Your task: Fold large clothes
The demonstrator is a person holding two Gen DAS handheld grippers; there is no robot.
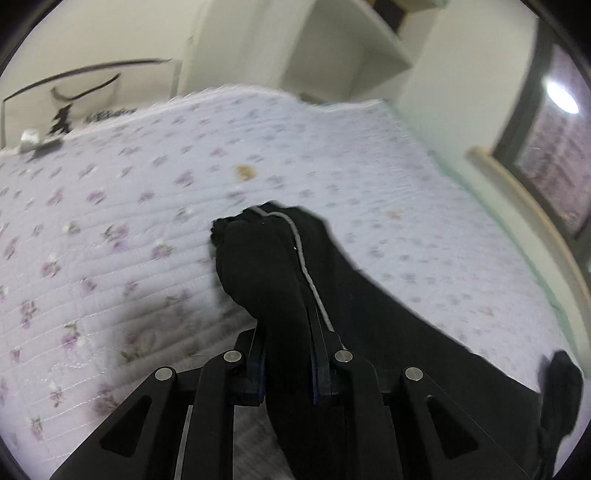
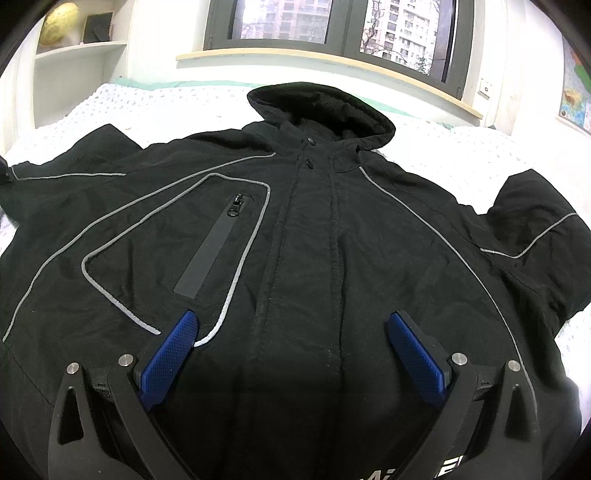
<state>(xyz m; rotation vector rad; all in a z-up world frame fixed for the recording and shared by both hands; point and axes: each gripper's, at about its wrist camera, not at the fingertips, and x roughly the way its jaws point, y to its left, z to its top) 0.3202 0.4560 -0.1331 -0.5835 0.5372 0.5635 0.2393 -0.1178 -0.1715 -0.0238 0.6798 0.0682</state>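
1. Black fabric fills your left gripper (image 1: 288, 354): its jaws are clamped tight on a bunched fold of the jacket (image 2: 295, 258), a sleeve end by the look of it, with a grey piping line (image 1: 306, 273) running up over the bundle.
2. Beyond that bundle, the sleeve trails off to the lower right across the quilted bedspread (image 1: 110, 221), white with small purple flowers. The left wrist view is blurred.
3. Your right gripper (image 2: 291, 354) stands wide apart, its blue ribbed pads (image 2: 170, 362) bare, with nothing between them. It hovers over the lower front of the jacket.
4. The jacket lies face up and spread out on the bed, front closed, hood (image 2: 321, 107) at the far end towards the window (image 2: 332, 22), both sleeves out to the sides.
5. A zipped chest pocket (image 2: 214, 240), outlined in grey piping, sits just past your right gripper's left pad.
6. A shelf (image 2: 81, 48) with a globe (image 2: 59, 22) stands at the far left.
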